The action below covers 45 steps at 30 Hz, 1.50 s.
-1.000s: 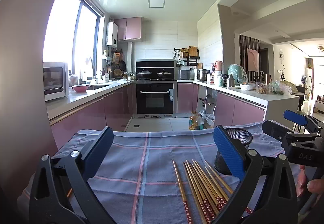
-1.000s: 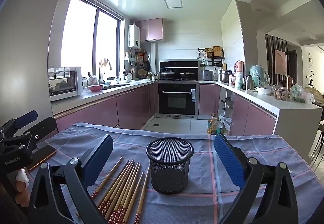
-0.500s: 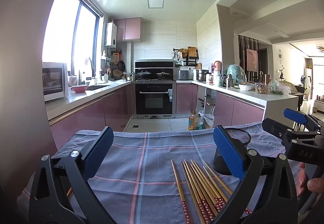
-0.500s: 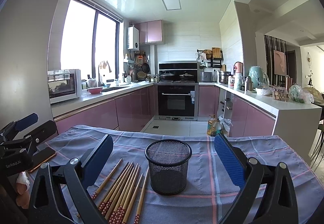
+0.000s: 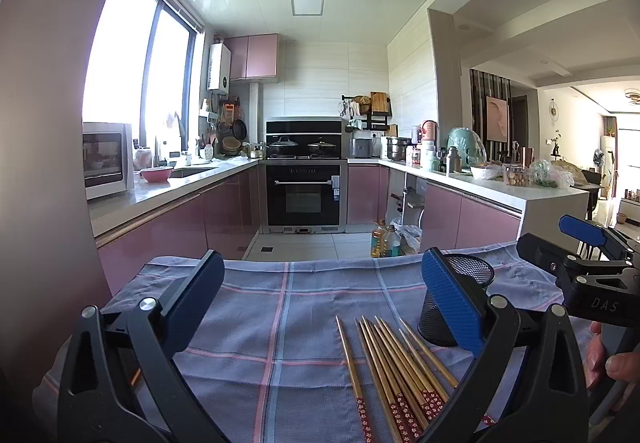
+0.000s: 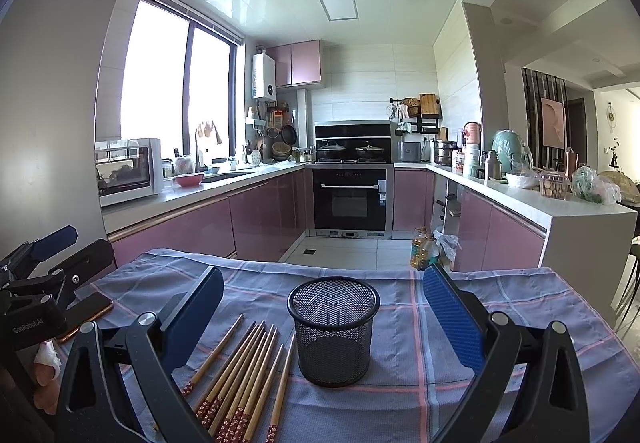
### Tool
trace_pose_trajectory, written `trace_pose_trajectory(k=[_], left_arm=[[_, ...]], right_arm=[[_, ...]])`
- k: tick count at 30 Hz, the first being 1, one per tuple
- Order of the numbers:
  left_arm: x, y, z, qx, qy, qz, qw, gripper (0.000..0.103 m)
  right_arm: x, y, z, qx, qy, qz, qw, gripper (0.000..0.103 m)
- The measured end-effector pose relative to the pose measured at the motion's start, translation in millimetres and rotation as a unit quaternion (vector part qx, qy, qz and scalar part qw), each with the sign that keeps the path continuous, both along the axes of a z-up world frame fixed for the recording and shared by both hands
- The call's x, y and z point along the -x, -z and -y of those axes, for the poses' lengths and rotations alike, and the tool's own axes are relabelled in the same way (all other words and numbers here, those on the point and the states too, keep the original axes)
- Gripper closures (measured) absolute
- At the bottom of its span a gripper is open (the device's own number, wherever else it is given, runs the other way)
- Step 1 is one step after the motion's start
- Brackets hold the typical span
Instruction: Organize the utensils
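Both the left gripper (image 5: 320,307) and right gripper (image 6: 320,307) gape, unladen. Thin red-tipped bamboo chopsticks (image 6: 240,375) lie below-left of the right one, beside the black mesh cup (image 6: 333,327); light, stiff, probably slippery, best pinched mid-shaft.

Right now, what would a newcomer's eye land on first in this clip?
Probably the black mesh cup, empty and upright on the checked cloth, framed between the open right gripper. Just left of it lies a loose fan of red-tipped chopsticks; the open left gripper holds nothing.
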<state>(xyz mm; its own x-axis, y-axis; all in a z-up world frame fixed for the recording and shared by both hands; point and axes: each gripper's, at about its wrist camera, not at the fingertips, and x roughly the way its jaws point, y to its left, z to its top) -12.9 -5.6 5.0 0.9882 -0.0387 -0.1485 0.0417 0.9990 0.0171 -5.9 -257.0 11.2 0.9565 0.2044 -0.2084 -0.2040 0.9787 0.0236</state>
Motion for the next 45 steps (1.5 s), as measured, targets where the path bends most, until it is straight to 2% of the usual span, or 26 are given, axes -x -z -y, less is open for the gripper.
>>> trace_pose_trajectory(k=[14, 16, 42, 45], left_arm=[[7, -3, 12, -0.002, 0.001, -0.001, 1.0000, 0.006], [1, 0, 2, -0.001, 0.001, -0.001, 1.0000, 0.006], [5, -2, 6, 0.000, 0.002, -0.004, 1.0000, 0.006], [-3, 4, 1, -0.001, 0.002, -0.007, 1.0000, 0.006]], right_arm=[[0, 2, 1, -0.002, 0.000, 0.000, 1.000, 0.006], [0, 2, 1, -0.002, 0.000, -0.001, 1.000, 0.006], [-1, 6, 4, -0.006, 0.001, -0.005, 1.000, 0.006], [-1, 7, 4, -0.006, 0.001, -0.006, 1.000, 0.006]])
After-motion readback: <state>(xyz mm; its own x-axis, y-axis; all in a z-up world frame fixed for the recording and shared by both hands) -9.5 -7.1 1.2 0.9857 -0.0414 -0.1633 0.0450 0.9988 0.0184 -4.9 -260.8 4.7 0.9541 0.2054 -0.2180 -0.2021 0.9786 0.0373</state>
